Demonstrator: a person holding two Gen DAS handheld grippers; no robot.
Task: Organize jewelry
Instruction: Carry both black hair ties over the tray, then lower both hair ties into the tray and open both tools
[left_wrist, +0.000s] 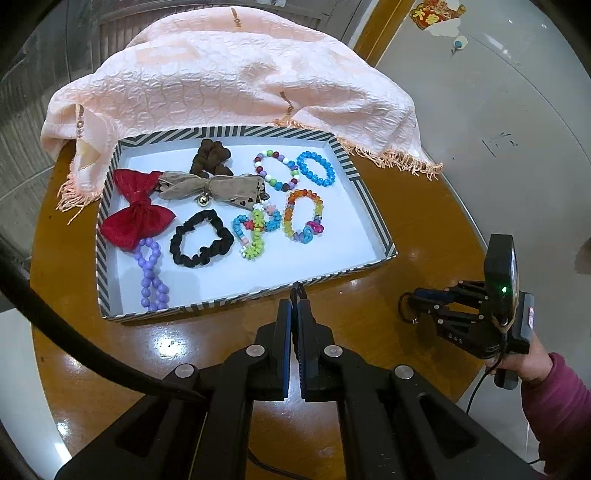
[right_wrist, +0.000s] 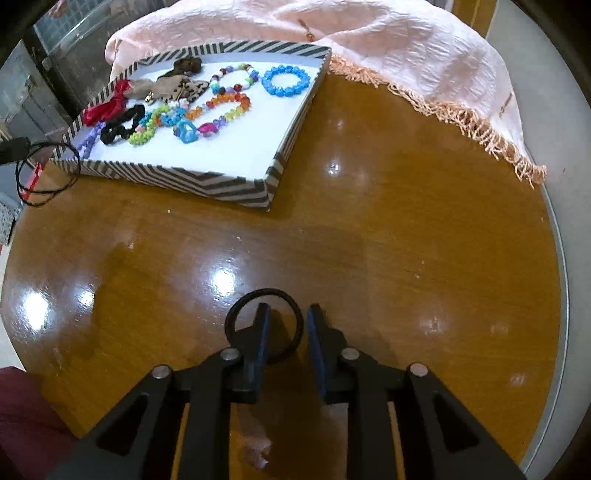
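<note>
1. The left gripper (left_wrist: 297, 295) is clamped on a thin black hair tie (right_wrist: 46, 173), mostly hidden, beside the striped shallow cardboard tray's (left_wrist: 236, 295) near edge.
2. The right gripper (right_wrist: 284, 314) is parted narrowly over a black elastic ring (right_wrist: 258, 293) on the round wooden table (right_wrist: 406, 240), which partly hides it.

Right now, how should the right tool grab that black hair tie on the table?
Pinch the hair tie's thin band on its right arc, coming straight down. It lies flat on the table, and the open right tool already has one finger inside the loop.

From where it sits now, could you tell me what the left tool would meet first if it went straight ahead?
Probably the near wall of the striped tray; the left tool, shut on thin black cord, points at it. Depth is unclear.
</note>
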